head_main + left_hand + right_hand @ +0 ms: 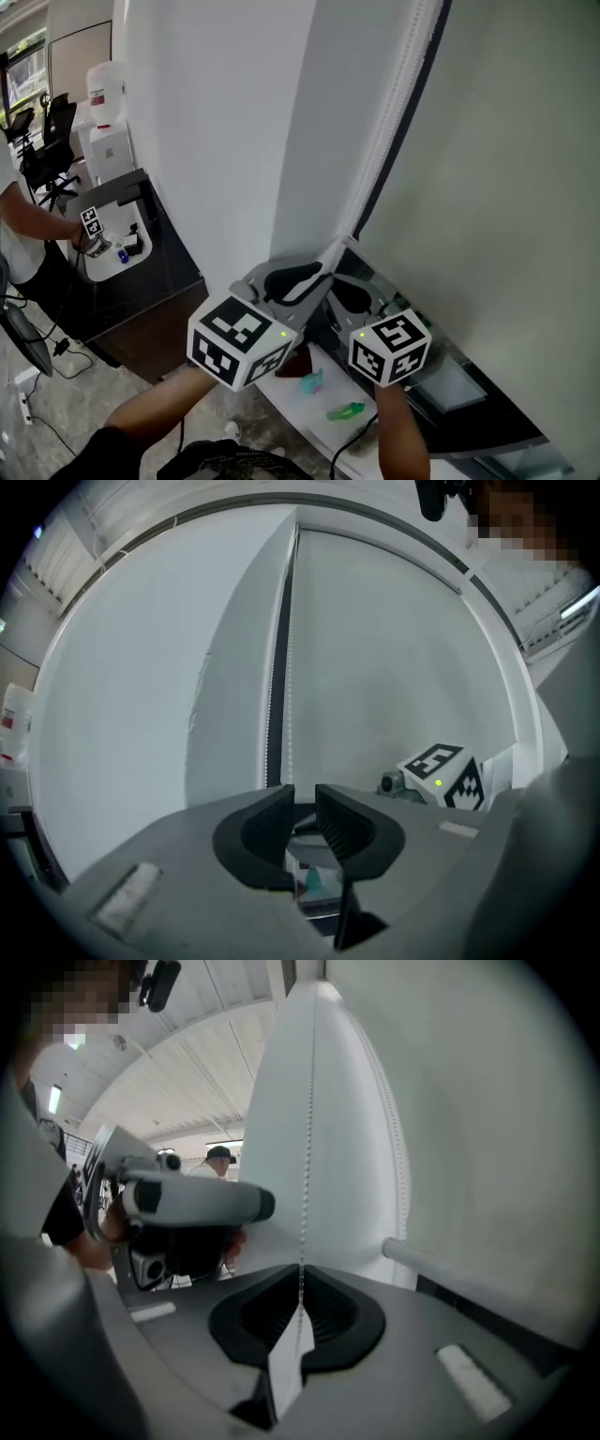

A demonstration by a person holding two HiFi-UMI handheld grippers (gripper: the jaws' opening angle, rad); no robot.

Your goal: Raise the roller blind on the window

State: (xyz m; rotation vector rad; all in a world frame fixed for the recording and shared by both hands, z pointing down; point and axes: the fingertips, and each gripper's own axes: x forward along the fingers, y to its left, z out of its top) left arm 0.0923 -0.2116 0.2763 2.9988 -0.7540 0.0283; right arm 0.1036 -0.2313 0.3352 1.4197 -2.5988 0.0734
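The pale grey roller blind [506, 187] hangs down over the window on the right. Its white bead chain [394, 103] runs along its left edge, down to my two grippers. My right gripper [300, 1283] is shut on the bead chain [307, 1147], which rises taut from its jaws. The blind's bottom bar [450, 1274] shows just right of it. My left gripper [305, 794] stands open with a clear gap and nothing between its pads; the chain [291, 696] hangs just beyond it. In the head view, the left gripper [298, 279] and the right gripper [349, 292] are side by side.
A white wall pillar [225, 122] stands left of the blind. Below the grippers is a white sill [281, 394] with a teal object [312, 381] and a green one [345, 411]. At far left, a person [23, 234] works at a dark desk [141, 272].
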